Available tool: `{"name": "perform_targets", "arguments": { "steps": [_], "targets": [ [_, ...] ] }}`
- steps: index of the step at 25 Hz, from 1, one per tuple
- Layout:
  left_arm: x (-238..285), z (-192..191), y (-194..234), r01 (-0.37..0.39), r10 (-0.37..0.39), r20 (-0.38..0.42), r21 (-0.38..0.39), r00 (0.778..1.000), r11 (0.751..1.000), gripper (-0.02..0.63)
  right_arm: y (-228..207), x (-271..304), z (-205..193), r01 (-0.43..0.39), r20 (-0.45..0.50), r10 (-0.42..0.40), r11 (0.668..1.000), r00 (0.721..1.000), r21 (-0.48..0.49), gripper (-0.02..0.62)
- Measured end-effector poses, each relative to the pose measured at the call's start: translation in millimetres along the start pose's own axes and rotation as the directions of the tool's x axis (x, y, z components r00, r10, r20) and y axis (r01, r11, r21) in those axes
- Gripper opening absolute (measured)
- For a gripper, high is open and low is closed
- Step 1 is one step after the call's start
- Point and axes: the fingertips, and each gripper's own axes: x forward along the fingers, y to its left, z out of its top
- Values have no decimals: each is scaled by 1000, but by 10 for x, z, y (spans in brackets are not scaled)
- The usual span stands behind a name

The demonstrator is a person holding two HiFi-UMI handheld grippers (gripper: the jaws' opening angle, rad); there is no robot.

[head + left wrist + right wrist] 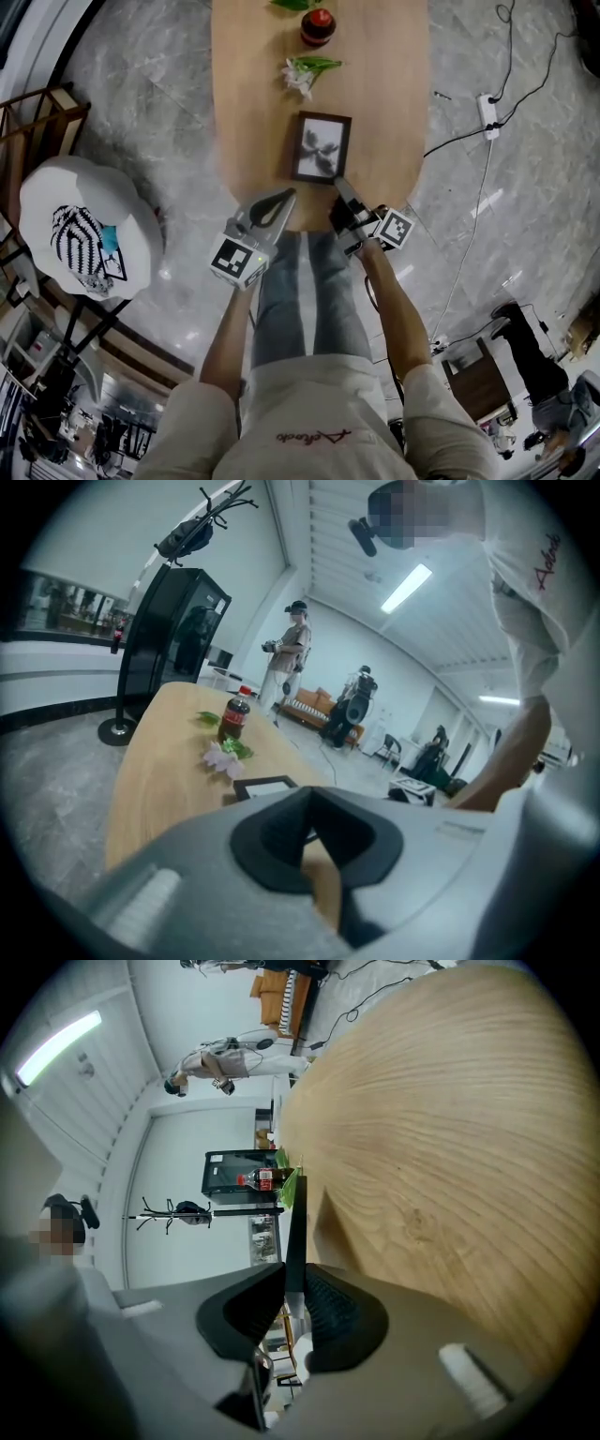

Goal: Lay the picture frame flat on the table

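Observation:
The dark picture frame (322, 147) holds a grey flower print and sits near the front end of the oval wooden table (248, 112). My right gripper (343, 193) is shut on its near right corner. In the right gripper view the frame (296, 1218) shows edge-on as a thin dark strip, pinched between the pads of the right gripper (294, 1283). Whether it rests fully flat I cannot tell. My left gripper (284, 197) hovers just left of the frame's near edge, shut and holding nothing. From the left gripper (314, 806) the frame (265, 786) looks low on the table.
Farther along the table lie a white flower (302, 73) and a dark bottle with a red cap (318, 26). A white round seat (84, 230) stands left of the table. A power strip (487, 111) with cables lies on the floor to the right. A person (292, 653) stands in the far room.

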Motion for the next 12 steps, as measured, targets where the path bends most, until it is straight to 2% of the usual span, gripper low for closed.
{"name": "perform_targets", "arguments": {
  "steps": [12],
  "targets": [
    [-65, -68, 32, -11, 11, 1, -13, 1000, 1000, -2, -48, 353, 189, -19, 1, 19, 999, 1000, -31, 74]
  ]
}}
